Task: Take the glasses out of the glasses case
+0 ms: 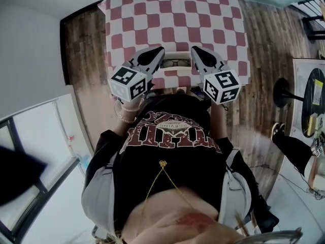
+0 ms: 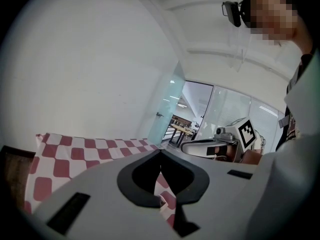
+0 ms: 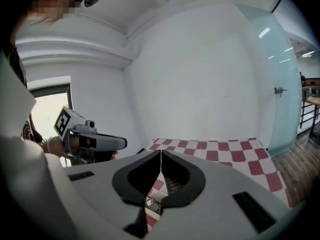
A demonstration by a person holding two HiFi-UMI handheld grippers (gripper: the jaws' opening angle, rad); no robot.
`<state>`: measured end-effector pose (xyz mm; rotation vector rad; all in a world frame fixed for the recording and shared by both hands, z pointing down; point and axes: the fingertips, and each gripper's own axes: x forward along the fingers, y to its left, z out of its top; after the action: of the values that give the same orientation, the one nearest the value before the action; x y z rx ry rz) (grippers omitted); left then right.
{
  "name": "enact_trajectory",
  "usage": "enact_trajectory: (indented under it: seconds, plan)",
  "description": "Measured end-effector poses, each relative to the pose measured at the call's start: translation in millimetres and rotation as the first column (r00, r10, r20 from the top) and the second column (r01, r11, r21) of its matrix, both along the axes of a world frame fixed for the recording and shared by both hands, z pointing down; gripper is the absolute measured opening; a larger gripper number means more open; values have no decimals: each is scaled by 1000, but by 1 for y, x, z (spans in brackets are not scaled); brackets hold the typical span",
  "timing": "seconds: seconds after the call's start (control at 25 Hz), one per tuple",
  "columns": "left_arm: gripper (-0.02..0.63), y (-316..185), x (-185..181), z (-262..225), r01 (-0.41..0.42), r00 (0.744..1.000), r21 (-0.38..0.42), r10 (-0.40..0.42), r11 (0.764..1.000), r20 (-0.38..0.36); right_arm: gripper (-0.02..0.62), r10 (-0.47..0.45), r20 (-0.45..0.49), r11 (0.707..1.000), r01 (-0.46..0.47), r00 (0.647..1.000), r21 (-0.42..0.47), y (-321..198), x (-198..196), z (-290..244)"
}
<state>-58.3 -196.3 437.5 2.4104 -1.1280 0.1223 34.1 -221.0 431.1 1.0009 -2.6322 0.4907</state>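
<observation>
Red-checked table point(image 1: 172, 14): holding left hand-held gripper point(image 1: 161, 50) and right hand-held gripper point(image 1: 194, 49) closed, empty, flanking glasses point(image 1: 175, 63) apparently lying in glasses case point(image 1: 176, 57).

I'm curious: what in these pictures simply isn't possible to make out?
- Glasses case: in the head view it is tiny, and the left gripper and right gripper cover its ends.
- Glasses: too small for detail in the head view. The right gripper view shows only a shiny scrap under the shut jaws.
- Left gripper view: the gripper's own body hides the case entirely.
- Checkered table: in the head view the person's chest hides the near edge.
</observation>
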Motion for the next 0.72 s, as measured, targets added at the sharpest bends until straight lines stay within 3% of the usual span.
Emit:
enact_trajectory:
  seconds: [0.36,0.72]
  plan:
    - [8,3,-12,4,27,1000,-12,-27,1000,11,20,-78,-115,997,79,990,4,-5,-18,23]
    - [8,11,-24,14,60,998,-36,-59,998,8,20,-153,-182,988,145,971,-57,-3,-32,61]
